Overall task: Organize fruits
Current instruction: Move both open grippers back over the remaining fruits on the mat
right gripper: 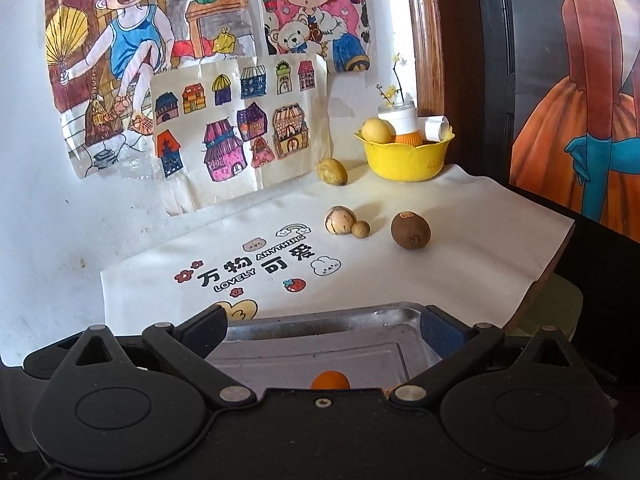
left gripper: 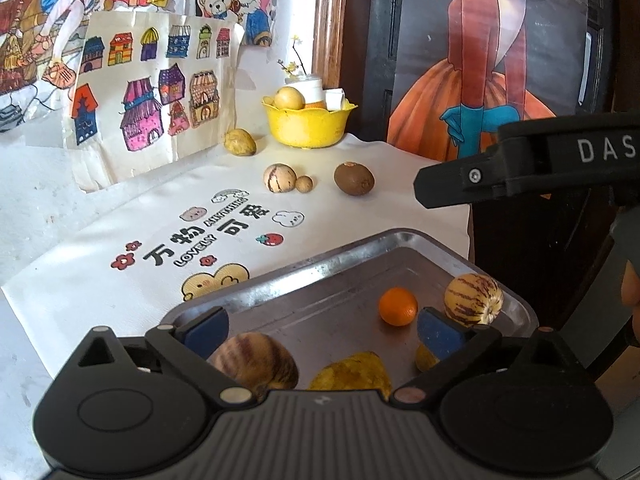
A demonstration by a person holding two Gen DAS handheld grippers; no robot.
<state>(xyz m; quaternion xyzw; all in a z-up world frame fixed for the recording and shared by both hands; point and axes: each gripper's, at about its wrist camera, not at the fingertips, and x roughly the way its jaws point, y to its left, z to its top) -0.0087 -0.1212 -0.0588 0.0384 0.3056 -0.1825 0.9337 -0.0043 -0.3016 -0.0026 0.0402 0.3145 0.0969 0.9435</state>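
Resting in metal tray (left gripper: 280, 288), small glossy orange (left gripper: 397, 306), both claws spread.

Backdrop and cloth, not fruit

White printed cloth (right gripper: 360, 288) covers the tabletop. Children's drawings: houses sheet (right gripper: 236, 120) leaning against the wall, boy with fan (right gripper: 116, 40) and girl with teddy bear (right gripper: 312, 20) above. Orange-gowned woman poster (left gripper: 480, 60) at right.
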